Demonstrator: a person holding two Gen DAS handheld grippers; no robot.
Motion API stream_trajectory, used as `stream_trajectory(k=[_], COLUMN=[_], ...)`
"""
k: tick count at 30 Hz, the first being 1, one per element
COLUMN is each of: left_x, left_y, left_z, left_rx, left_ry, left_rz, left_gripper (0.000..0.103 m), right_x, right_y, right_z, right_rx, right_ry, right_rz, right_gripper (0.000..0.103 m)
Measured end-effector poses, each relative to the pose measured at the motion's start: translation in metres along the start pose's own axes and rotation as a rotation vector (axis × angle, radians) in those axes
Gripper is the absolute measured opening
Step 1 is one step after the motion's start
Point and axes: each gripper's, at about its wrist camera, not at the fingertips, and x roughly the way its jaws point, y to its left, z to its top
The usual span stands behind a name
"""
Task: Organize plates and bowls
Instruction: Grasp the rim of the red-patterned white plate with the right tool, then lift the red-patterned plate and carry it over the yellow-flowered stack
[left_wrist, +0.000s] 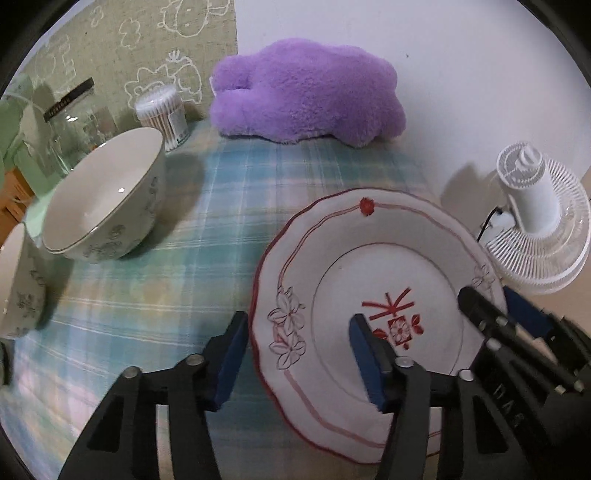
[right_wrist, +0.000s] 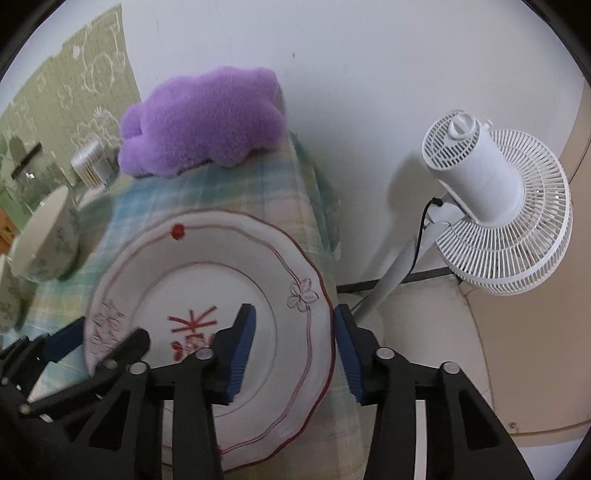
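A white plate (left_wrist: 369, 258) with red trim and a red centre motif lies on the plaid tablecloth. My left gripper (left_wrist: 295, 354) is open, its jaws straddling the plate's left rim. My right gripper (right_wrist: 295, 350) is open, its jaws straddling the plate's (right_wrist: 207, 266) right rim; it also shows in the left wrist view (left_wrist: 491, 314). A floral white bowl (left_wrist: 107, 199) stands to the left, with a second one (left_wrist: 18, 284) at the far left edge. The bowl also shows in the right wrist view (right_wrist: 44, 236).
A purple plush toy (left_wrist: 306, 96) lies at the table's back. A cotton-swab jar (left_wrist: 162, 114) and a glass jar (left_wrist: 70, 118) stand at the back left. A white fan (right_wrist: 498, 206) stands off the table's right edge, on the floor.
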Motion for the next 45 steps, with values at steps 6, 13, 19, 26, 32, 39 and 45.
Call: stream_trajectory(k=[6,13,19,26,32,39,45], left_x=[0.002,-0.005,-0.018,-0.029,-0.029,-0.017,-0.013], left_y=[-0.009,-0.001,0.016,0.036,0.041,0.042,0.042], left_z=[-0.003,-0.010,-0.023,-0.045,-0.050,-0.039,-0.034], left_rx=[0.079,0.083,0.066,0.035,0.049,0.046,0.045], left_ry=[-0.002,0.013,0.045,0.071,0.069,0.046,0.019], left_rz=[0.050,0.080,0.097,0.108,0.104,0.090,0.095], left_gripper=[0.052,0.053,0.052,0.052,0.055,0.061,0.064], right_x=[-0.003,-0.011,-0.022,-0.034,-0.034,-0.021,-0.008], right_y=[0.003,0.014,0.031,0.049,0.059,0.062,0.061], right_z=[0.001,-0.005,-0.020,-0.038,-0.041,-0.033,-0.027], right_rx=[0.001,0.003,-0.011,-0.012,-0.024,-0.033,-0.030], right_ry=[-0.004,0.017,0.049,0.084,0.116,0.100,0.112], right_rz=[-0.009,0.015,0.037,0.027,0.028,0.027,0.029], right_gripper=[0.044,0.044,0.044,0.044,0.050,0.054,0.052])
